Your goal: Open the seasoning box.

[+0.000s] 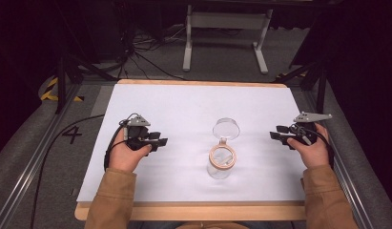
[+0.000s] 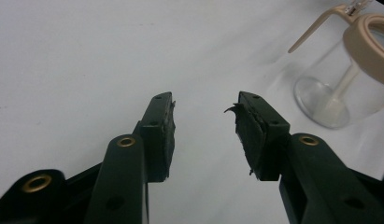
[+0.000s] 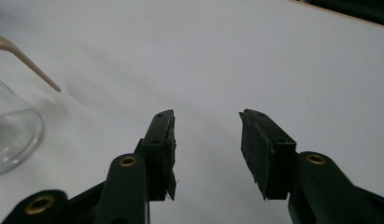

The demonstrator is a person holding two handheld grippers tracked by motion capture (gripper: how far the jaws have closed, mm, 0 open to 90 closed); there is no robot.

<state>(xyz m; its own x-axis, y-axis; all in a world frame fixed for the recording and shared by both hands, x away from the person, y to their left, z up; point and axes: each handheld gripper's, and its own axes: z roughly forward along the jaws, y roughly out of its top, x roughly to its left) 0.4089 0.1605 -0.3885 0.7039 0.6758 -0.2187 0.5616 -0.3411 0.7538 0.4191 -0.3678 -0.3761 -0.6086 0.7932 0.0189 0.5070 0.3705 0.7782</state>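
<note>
A clear glass jar (image 1: 221, 164) with a tan ring around its mouth stands near the middle of the white table sheet (image 1: 184, 105); its clear lid (image 1: 226, 129) is swung open on a hinge behind it. The jar (image 2: 344, 79) shows at the upper right of the left gripper view, and its base (image 3: 12, 135) at the left of the right gripper view. My left gripper (image 1: 161, 141) rests left of the jar, open and empty, apart from it. My right gripper (image 1: 274, 134) sits to the jar's right, open and empty too.
The wooden table edge (image 1: 193, 210) runs along the front. Metal rails (image 1: 36, 157) flank the table on both sides. A white frame stand (image 1: 227, 28) and cables lie on the floor beyond the far edge.
</note>
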